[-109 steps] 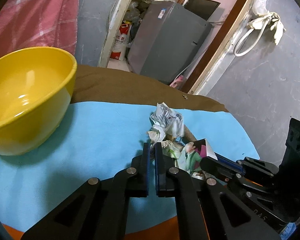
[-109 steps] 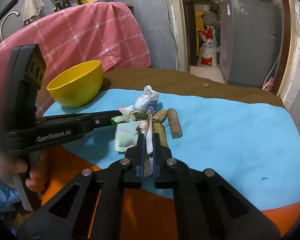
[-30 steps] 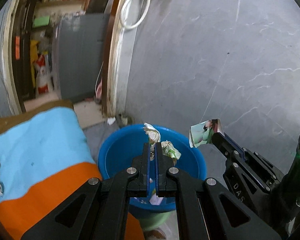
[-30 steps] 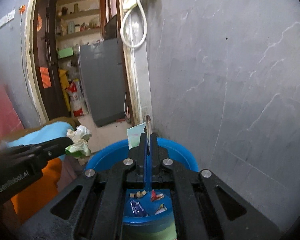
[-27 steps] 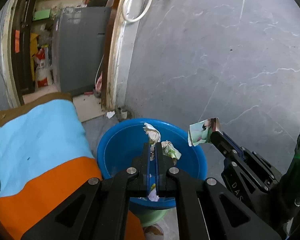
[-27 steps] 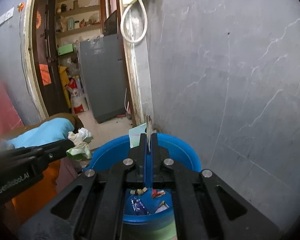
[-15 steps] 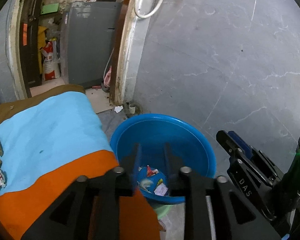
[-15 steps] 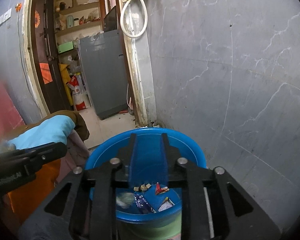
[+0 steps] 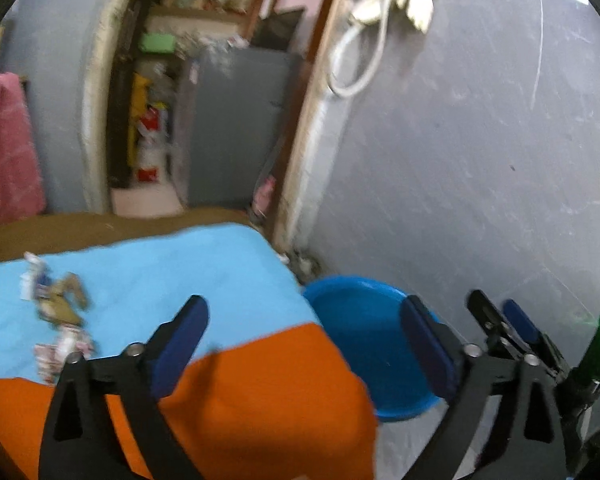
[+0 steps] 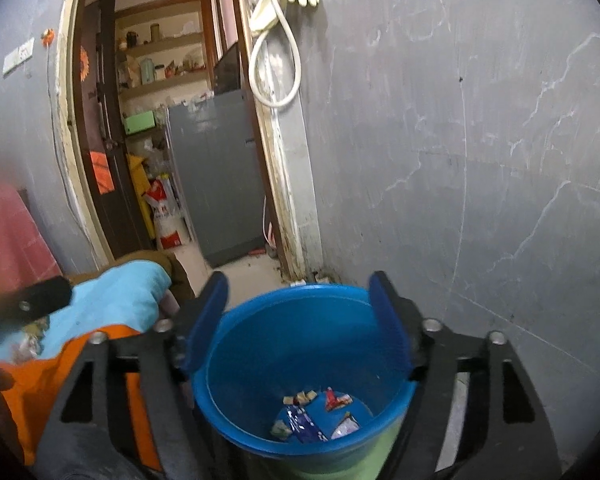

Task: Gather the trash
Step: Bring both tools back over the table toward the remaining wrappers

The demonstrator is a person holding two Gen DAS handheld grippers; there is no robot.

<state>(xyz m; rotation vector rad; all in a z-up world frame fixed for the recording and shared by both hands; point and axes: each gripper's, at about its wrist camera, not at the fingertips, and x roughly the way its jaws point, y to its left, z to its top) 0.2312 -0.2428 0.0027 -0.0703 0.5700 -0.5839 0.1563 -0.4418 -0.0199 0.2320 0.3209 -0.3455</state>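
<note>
both claws just opened wide, nothing between the pads: left gripper [image 9: 302, 338] over the orange cloth [image 9: 260, 400], right gripper [image 10: 298, 316] above the blue bucket [image 10: 236, 432] (wrappers lying at its bottom). remaining trash [image 9: 58, 320] on the light blue cloth [image 9: 148, 276], far left of the left gripper and well apart from the bucket at right. left hand nearer, likely the one to reach back.

Blue bucket [image 10: 236, 360]; light-blue and orange cloth [image 9: 204, 280]; grey wall [image 10: 480, 140]; pink towel [image 9: 4, 148].
</note>
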